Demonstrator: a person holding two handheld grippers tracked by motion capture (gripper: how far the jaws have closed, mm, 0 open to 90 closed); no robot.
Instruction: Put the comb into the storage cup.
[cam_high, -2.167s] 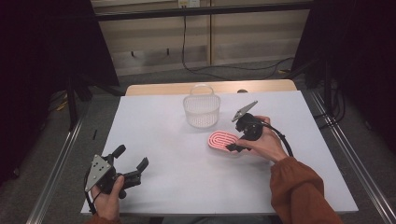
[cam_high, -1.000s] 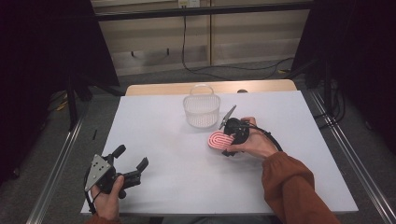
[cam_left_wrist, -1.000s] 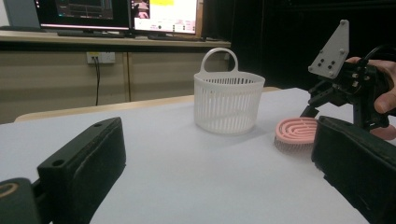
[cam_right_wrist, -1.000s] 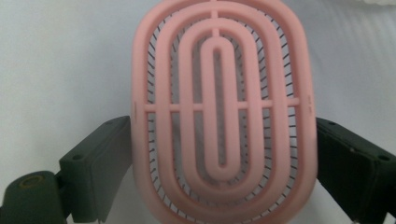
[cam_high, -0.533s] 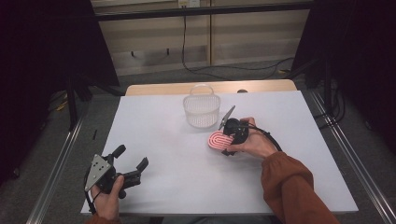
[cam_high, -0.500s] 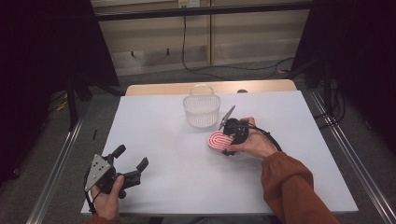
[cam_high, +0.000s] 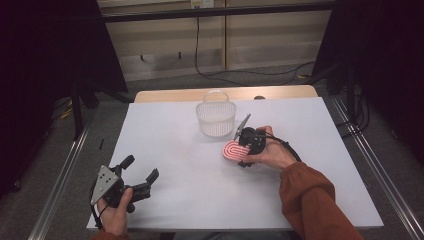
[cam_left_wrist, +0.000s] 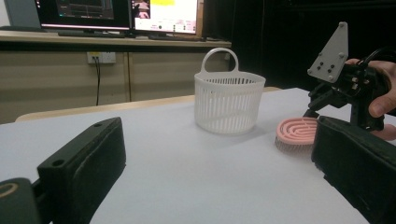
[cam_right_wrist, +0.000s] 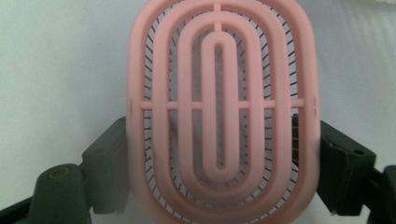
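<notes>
Right gripper view: pink oval brush (cam_right_wrist: 219, 107) lies bristles down just beside the white basket (cam_high: 216, 117), long axis running away from the right gripper (cam_right_wrist: 219, 154), whose jaws clamp its sides. Left gripper (cam_high: 142, 175), well apart from the basket, stands open. Unchanged since half a second earlier.

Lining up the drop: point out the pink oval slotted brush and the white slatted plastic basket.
pink oval slotted brush (cam_right_wrist: 219, 102), right gripper view, centre of its ribbed back.
white slatted plastic basket (cam_high: 216, 120), high view, front wall.
</notes>
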